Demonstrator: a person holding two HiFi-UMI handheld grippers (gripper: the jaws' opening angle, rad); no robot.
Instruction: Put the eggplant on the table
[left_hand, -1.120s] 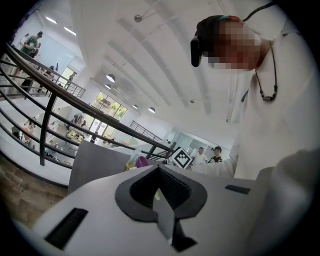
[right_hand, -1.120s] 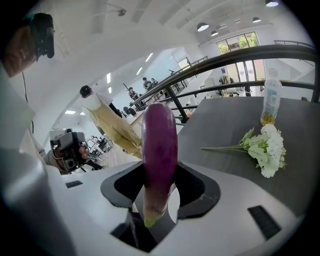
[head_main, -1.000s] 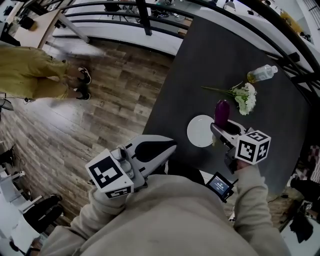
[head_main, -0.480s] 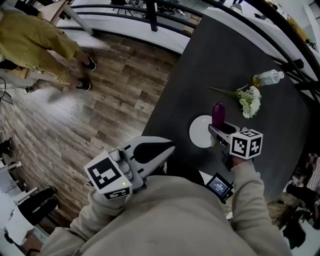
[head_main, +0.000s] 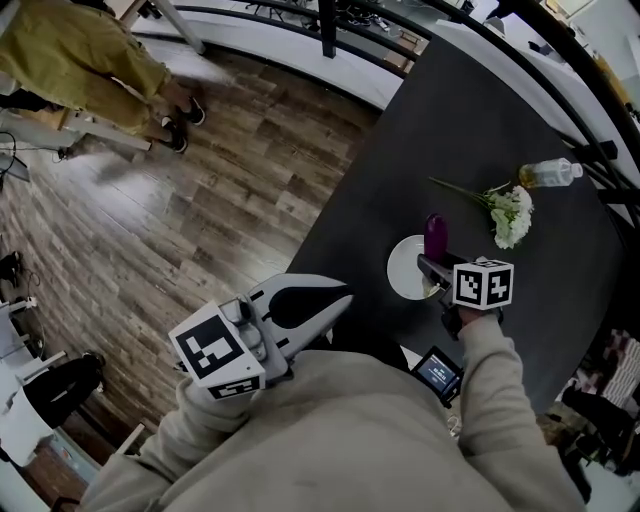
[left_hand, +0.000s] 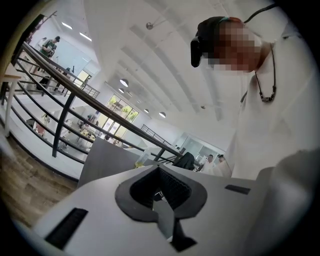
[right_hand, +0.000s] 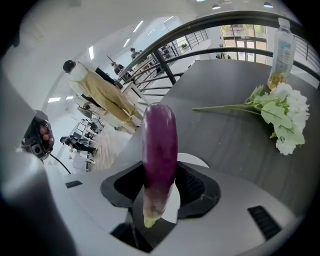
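A purple eggplant (head_main: 435, 236) (right_hand: 159, 145) sticks up out of my right gripper (head_main: 432, 265) (right_hand: 161, 172), which is shut on its lower part; the pale stem end points back at the camera. In the head view it hangs over the right rim of a white plate (head_main: 403, 272) (right_hand: 194, 160) on the dark table (head_main: 470, 120). My left gripper (head_main: 335, 298) (left_hand: 159, 170) is held close to the body, off the table's near edge, with its jaws together and nothing in them.
White flowers with green stems (head_main: 510, 213) (right_hand: 280, 115) and a clear bottle (head_main: 548, 174) (right_hand: 281, 45) lie beyond the plate. A black railing (head_main: 330, 20) borders the table's far side. A person in yellow (head_main: 90, 60) walks on the wooden floor at left.
My right gripper has sunk toward the table with the eggplant still in it. The left gripper has stayed put. The person in yellow has moved further away.
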